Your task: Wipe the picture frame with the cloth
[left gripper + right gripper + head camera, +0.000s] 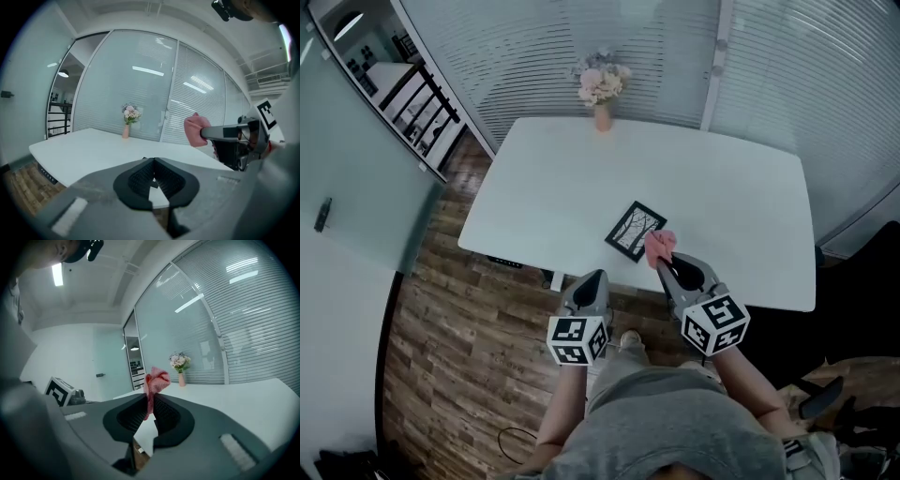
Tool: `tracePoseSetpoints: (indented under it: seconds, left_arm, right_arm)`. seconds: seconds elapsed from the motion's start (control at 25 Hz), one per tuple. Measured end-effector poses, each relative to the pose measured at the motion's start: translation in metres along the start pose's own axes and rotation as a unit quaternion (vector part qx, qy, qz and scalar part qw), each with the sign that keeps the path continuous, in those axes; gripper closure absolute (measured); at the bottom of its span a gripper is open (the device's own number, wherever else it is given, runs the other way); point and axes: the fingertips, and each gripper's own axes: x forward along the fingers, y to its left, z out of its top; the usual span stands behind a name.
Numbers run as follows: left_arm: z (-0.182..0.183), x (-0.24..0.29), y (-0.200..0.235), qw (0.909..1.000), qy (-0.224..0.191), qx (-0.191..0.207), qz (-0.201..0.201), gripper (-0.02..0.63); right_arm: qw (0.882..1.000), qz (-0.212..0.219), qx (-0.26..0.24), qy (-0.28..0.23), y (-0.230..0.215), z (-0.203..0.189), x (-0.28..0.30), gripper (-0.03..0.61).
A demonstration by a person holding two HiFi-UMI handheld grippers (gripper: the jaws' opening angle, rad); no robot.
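Head view: white table (562,178) fills the middle. The picture frame (635,230) lies flat on the table, close to its near edge, about mid-width, turned at an angle to that edge. 1 vase of pink flowers (602,89) stands at the table's far edge, well apart from the frame. The right gripper (662,265) reaches over the table's near edge with the pink cloth (660,246) bunched at its tips. The cloth is at the frame's near-right corner; cannot tell if it touches. The left gripper (597,277) hangs just off the table's near edge, over the wood floor (441,319), tips pointing at the frame. Blinds (553,56) run behind the table's far side, a shelf unit (417,103) stands off its far-left corner, and something dark (862,272) sits off its right end.

Left gripper view: the jaws are pressed together with nothing between them. The tabletop spreads ahead and the vase is at its far edge. The right gripper comes in from the right above the table, cloth at its tip.

Right gripper view: the jaws pinch the cloth, and a tuft sticks up above the pads and partly blocks the view ahead. The table lies beyond, vase at its far edge. 1 marker cube (58,391) of the left gripper shows at left.
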Motion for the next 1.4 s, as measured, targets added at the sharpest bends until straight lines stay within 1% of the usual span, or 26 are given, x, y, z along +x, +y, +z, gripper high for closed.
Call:
tracePoseSetpoints:
  seconds: [0.32, 0.56, 0.72, 0.92, 1.12, 1.4]
  left_arm:
    - [-0.006, 0.058, 0.031, 0.9981, 0.042, 0.017, -0.042, 0.614]
    - [-0.018, 0.093, 0.046, 0.9938, 0.079, 0.023, -0.075, 0.614]
    - [-0.03, 0.11, 0.053, 0.9897, 0.105, 0.018, -0.095, 0.598]
    - [-0.047, 0.124, 0.057, 0.9822, 0.143, 0.016, -0.121, 0.534]
    - [-0.064, 0.132, 0.057, 0.9719, 0.184, 0.019, -0.146, 0.468]
    - [-0.077, 0.144, 0.06, 0.9633, 0.22, 0.021, -0.152, 0.434]
  right_arm:
    - [0.999, -0.044, -0.004, 0.02, -0.039, -0.008, 0.055, 0.535]
    - [0.997, -0.069, -0.008, 0.044, -0.066, -0.021, 0.089, 0.535]
    - [0.994, -0.084, -0.016, 0.07, -0.082, -0.036, 0.109, 0.535]
    - [0.989, -0.099, -0.041, 0.105, -0.1, -0.057, 0.136, 0.535]
    - [0.98, -0.114, -0.075, 0.143, -0.117, -0.077, 0.157, 0.535]
    - [0.967, -0.122, -0.121, 0.188, -0.129, -0.099, 0.181, 0.535]
